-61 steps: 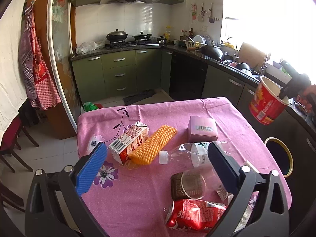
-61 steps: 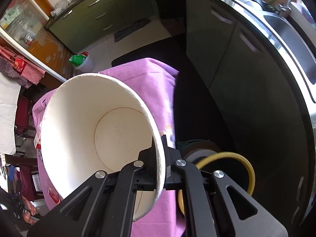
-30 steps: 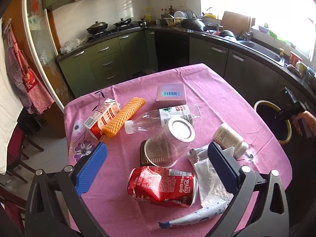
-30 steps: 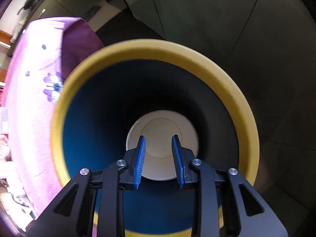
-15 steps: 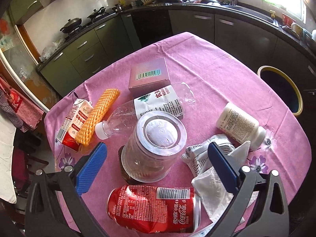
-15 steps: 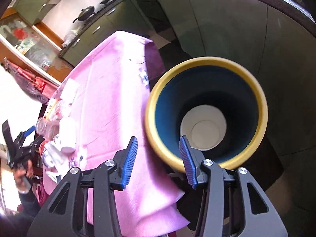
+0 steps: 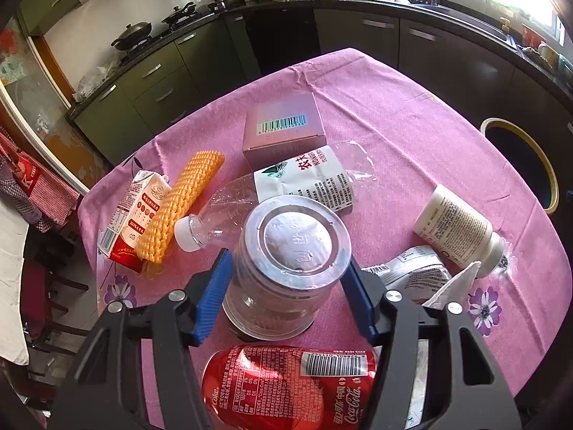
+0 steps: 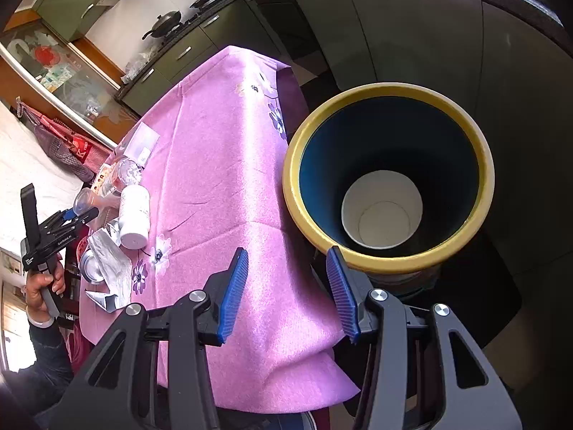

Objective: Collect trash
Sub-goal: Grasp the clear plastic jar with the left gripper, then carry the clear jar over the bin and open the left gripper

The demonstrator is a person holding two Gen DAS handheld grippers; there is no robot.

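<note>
Left hand-held gripper (image 7: pixel 286 295): blue pads, just closing, bracket the upturned clear plastic cup (image 7: pixel 286 261) on the pink-clothed bench (image 7: pixel 394 107); contact uncertain. Right hand-held gripper (image 8: pixel 288 295): half-open, empty, beside the yellow-rimmed blue bin (image 8: pixel 388 179) holding the white paper cup (image 8: pixel 381 211).

A home kitchen: green cabinets (image 7: pixel 150 86), stove with wok (image 7: pixel 130 36), sink (image 7: pixel 462 10).

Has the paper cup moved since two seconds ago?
Yes. Then clamped in the right gripper beside the table; now the cup sits inside the yellow-rimmed bin, gripper empty.
</note>
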